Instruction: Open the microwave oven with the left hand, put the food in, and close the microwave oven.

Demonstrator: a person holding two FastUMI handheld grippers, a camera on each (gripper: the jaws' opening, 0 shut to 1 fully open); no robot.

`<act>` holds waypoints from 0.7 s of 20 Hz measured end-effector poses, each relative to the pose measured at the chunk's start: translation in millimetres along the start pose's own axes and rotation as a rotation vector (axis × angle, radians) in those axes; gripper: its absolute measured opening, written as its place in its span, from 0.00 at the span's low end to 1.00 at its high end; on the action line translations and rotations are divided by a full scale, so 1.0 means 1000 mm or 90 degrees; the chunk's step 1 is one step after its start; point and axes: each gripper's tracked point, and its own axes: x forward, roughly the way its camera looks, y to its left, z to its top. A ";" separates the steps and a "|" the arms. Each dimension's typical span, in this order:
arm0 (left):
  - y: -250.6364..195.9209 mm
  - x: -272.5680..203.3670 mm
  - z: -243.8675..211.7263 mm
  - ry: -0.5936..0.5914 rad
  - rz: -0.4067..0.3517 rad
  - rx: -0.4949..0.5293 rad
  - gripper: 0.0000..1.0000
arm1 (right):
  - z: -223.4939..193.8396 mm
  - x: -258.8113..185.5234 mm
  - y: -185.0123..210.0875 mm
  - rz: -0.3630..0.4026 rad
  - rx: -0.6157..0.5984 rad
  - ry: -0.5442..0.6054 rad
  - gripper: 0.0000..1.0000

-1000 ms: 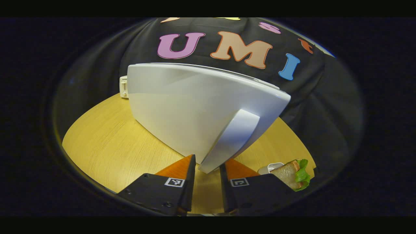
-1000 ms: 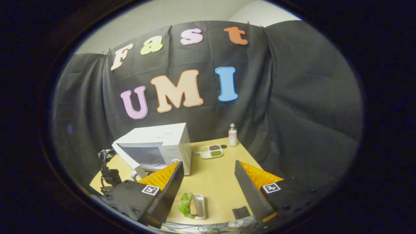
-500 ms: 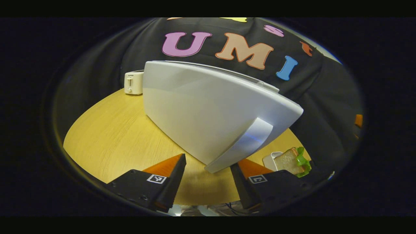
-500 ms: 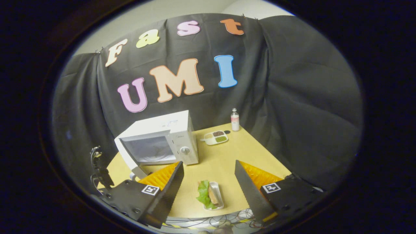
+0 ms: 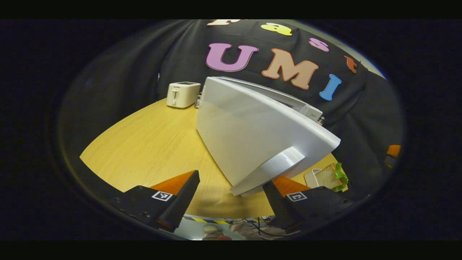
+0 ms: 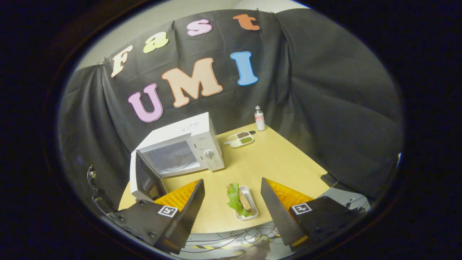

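Note:
The white microwave [image 6: 187,144] stands on the wooden table [image 6: 274,162], its door [image 6: 144,177] swung wide open to the left and the cavity showing. In the left gripper view the door's outer face [image 5: 249,130] looms close, and the lower end of its handle [image 5: 270,169] hangs just beyond my left gripper [image 5: 231,180]. That gripper is open, with both fingers apart from the handle. A sandwich with lettuce [image 6: 239,199] lies in a small white tray [image 6: 251,213] near the table's front edge. My right gripper [image 6: 231,182] hovers open above and in front of it, holding nothing.
A cream toaster [image 5: 182,94] sits at the table's far left, behind the door. Right of the microwave are a divided dish [image 6: 242,139] and a small bottle [image 6: 258,118]. Cables lie on the floor below the table's front edge [image 6: 231,236].
My left gripper has spread its fingers, let go of the handle and drawn back. The door has swung further open. The right gripper has shifted until the sandwich lies between its fingers in view.

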 end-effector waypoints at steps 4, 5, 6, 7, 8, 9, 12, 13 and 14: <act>0.043 -0.022 0.011 -0.020 0.043 0.005 0.97 | -0.011 -0.007 0.000 -0.005 0.007 0.009 0.98; 0.054 -0.027 0.013 -0.028 0.058 0.011 0.98 | -0.012 -0.008 0.001 -0.006 0.007 0.010 0.90; 0.067 -0.033 0.016 -0.035 0.073 0.015 0.98 | -0.015 -0.008 0.002 -0.007 0.007 0.012 0.90; 0.078 -0.039 0.017 -0.037 0.088 0.017 0.97 | -0.018 -0.008 0.004 -0.009 0.006 0.014 0.98; 0.088 -0.043 0.019 -0.042 0.096 0.015 0.97 | -0.021 -0.008 0.005 -0.011 0.003 0.016 0.90; 0.096 -0.047 0.020 -0.045 0.101 0.008 0.97 | -0.024 -0.007 0.006 -0.012 0.000 0.019 0.90; 0.115 -0.057 0.021 -0.045 0.118 -0.012 0.98 | -0.034 -0.002 0.010 -0.015 -0.011 0.036 0.98; 0.121 -0.060 0.022 -0.047 0.126 -0.014 0.98 | -0.036 0.001 0.010 -0.016 -0.014 0.042 0.90; 0.125 -0.063 0.023 -0.048 0.134 -0.016 0.97 | -0.039 0.004 0.011 -0.016 -0.017 0.049 0.90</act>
